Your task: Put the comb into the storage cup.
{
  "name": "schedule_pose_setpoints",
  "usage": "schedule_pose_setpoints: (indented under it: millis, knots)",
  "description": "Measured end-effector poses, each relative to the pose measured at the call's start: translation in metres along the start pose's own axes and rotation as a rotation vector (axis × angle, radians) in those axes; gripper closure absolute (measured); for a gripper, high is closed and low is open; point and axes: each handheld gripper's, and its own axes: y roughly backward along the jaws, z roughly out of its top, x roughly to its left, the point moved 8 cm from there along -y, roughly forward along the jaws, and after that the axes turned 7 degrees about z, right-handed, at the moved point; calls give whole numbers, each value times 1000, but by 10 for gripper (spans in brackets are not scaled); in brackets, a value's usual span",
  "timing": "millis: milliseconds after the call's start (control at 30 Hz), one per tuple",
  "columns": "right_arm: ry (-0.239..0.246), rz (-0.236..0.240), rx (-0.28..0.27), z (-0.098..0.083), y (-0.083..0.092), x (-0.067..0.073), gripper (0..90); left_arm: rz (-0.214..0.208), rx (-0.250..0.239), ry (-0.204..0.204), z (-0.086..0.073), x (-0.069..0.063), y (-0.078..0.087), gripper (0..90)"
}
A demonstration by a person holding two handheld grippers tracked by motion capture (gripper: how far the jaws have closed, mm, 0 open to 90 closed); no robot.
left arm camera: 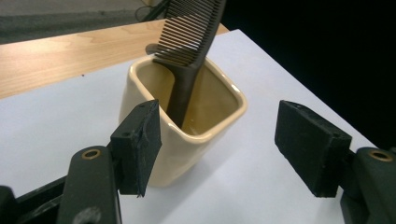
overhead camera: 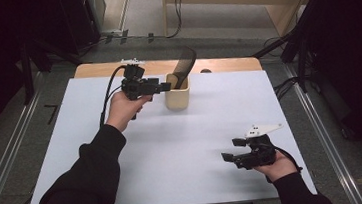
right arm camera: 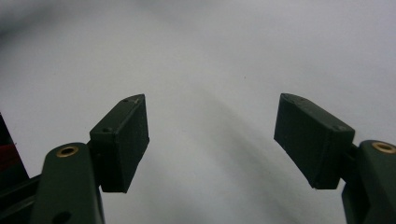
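A cream square cup (overhead camera: 177, 98) (left arm camera: 187, 126) stands on the white sheet near the table's far middle. A black comb (overhead camera: 184, 67) (left arm camera: 189, 51) leans in it, handle down, teeth sticking up out of the rim. My left gripper (overhead camera: 165, 87) (left arm camera: 217, 147) sits just left of the cup in the high view, jaws wide open, with nothing pressed between the pads. In the left gripper view one pad lies in front of the cup's near wall. My right gripper (overhead camera: 229, 157) (right arm camera: 212, 140) rests low at the near right, open and empty over bare sheet.
The white sheet (overhead camera: 173, 148) covers most of the wooden table (overhead camera: 95, 70), whose far edge shows as a bare strip. Dark stands and cables ring the table on the floor.
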Motion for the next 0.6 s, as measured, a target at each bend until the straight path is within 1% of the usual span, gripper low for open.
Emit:
schedule_pose_setpoints:
  millis: [100, 267, 367, 433, 533, 600]
  knots:
    - [-1, 0, 1, 0, 0, 0, 246, -17, 13, 1, -4, -2, 3, 311]
    - [-3, -3, 3, 0, -1, -1, 246, -34, 14, 11, -12, -2, 7, 311]
    - [-5, -2, 4, -1, -1, -1, 246, -53, 14, -1, -17, -3, 11, 310]
    - [-7, -3, 5, -1, -1, -1, 246, -62, 26, -6, -20, -5, 12, 286]
    - [-6, -3, 7, -1, -2, -2, 246, -58, 28, -11, -26, -5, 15, 286]
    - [-6, -3, 7, -1, -2, -2, 246, -60, 25, -6, -29, -6, 17, 286]
